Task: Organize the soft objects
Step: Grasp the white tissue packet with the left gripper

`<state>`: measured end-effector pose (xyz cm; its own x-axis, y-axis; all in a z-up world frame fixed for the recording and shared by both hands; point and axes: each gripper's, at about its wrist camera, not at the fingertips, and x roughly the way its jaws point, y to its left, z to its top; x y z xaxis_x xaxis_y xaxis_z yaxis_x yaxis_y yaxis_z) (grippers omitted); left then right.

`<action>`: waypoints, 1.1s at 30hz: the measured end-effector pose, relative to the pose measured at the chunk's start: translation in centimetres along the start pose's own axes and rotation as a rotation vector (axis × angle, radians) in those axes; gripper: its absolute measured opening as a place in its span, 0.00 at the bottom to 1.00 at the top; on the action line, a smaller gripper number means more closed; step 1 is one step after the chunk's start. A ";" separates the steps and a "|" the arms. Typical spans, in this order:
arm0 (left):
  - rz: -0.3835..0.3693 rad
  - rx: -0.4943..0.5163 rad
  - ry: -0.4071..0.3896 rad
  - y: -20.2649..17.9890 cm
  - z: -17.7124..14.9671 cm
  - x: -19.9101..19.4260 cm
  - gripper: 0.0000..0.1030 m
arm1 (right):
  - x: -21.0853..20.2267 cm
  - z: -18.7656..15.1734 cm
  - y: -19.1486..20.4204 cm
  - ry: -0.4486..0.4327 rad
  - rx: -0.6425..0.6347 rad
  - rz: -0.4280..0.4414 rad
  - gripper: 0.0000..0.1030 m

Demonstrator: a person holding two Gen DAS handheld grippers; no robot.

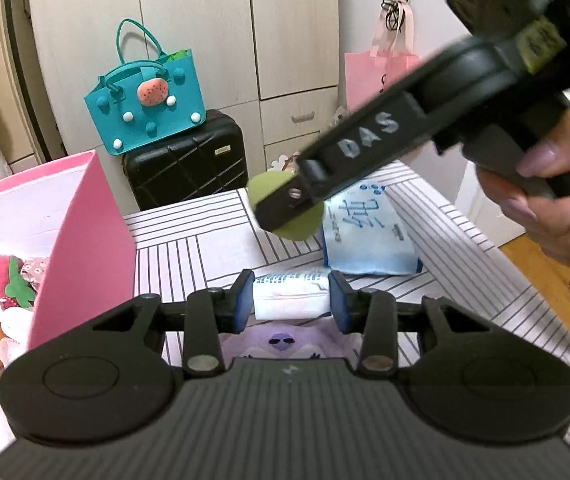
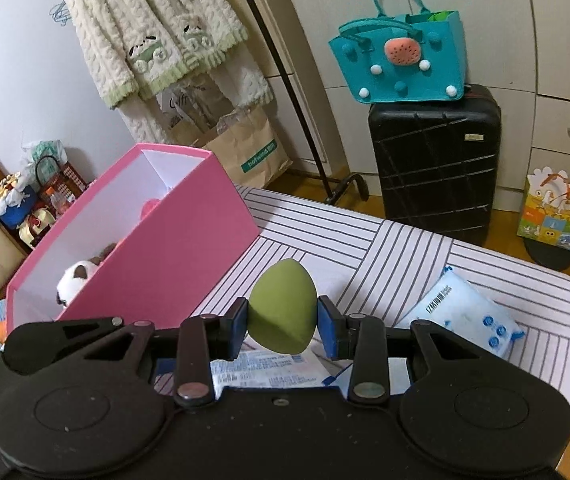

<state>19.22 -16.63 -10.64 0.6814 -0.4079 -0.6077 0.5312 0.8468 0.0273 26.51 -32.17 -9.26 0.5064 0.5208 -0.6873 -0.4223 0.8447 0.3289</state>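
Observation:
My left gripper [image 1: 291, 300] is shut on a white tissue pack [image 1: 291, 298] and holds it above the striped table [image 1: 189, 256]. A purple plush [image 1: 285, 342] lies just below it. My right gripper [image 2: 283, 318] is shut on a green egg-shaped sponge [image 2: 283, 312]; in the left wrist view that gripper [image 1: 285, 210] hangs above the table with the sponge [image 1: 261, 188]. A pink box [image 2: 173, 236] with plush toys inside stands at the left, and also shows in the left wrist view [image 1: 85, 240]. A blue tissue pack [image 1: 369, 236] lies on the table, at the right in the right wrist view [image 2: 465, 312].
A black suitcase [image 2: 437, 164] with a teal felt bag [image 2: 405, 64] on top stands behind the table. A paper bag [image 2: 241, 148] and a coat rack stand at the back left. A pink bag [image 1: 369, 72] hangs on the wardrobe.

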 end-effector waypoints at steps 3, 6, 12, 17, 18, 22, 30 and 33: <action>-0.020 -0.003 -0.006 0.3 0.2 -0.5 0.37 | -1.0 -0.6 0.1 -0.009 0.013 -0.018 0.41; -0.054 -0.018 0.003 0.6 0.4 -0.8 0.37 | -1.8 -1.2 -0.1 -0.014 0.028 -0.036 0.41; -0.092 -0.036 0.015 0.9 0.8 -1.2 0.37 | -2.6 -2.4 -0.9 -0.008 0.074 -0.061 0.41; -0.108 -0.022 0.025 1.2 1.3 -1.9 0.37 | -3.5 -3.5 -1.0 0.010 0.079 -0.101 0.41; -0.114 -0.020 0.030 1.2 1.4 -2.2 0.37 | -3.7 -3.7 -1.0 0.015 0.079 -0.108 0.41; -0.143 -0.014 0.042 1.4 1.7 -3.2 0.37 | -4.6 -4.4 -0.5 0.030 0.082 -0.111 0.41; -0.163 0.019 0.022 1.8 1.8 -6.9 0.37 | -6.7 -5.7 2.1 0.035 0.029 -0.151 0.41; -0.165 0.025 0.010 2.1 1.8 -8.4 0.37 | -7.4 -6.2 3.2 0.037 0.012 -0.159 0.41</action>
<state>15.50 -12.05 -4.06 0.5788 -0.5374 -0.6133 0.6483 0.7595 -0.0537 16.76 -34.12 -7.12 0.5378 0.3760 -0.7546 -0.3302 0.9175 0.2218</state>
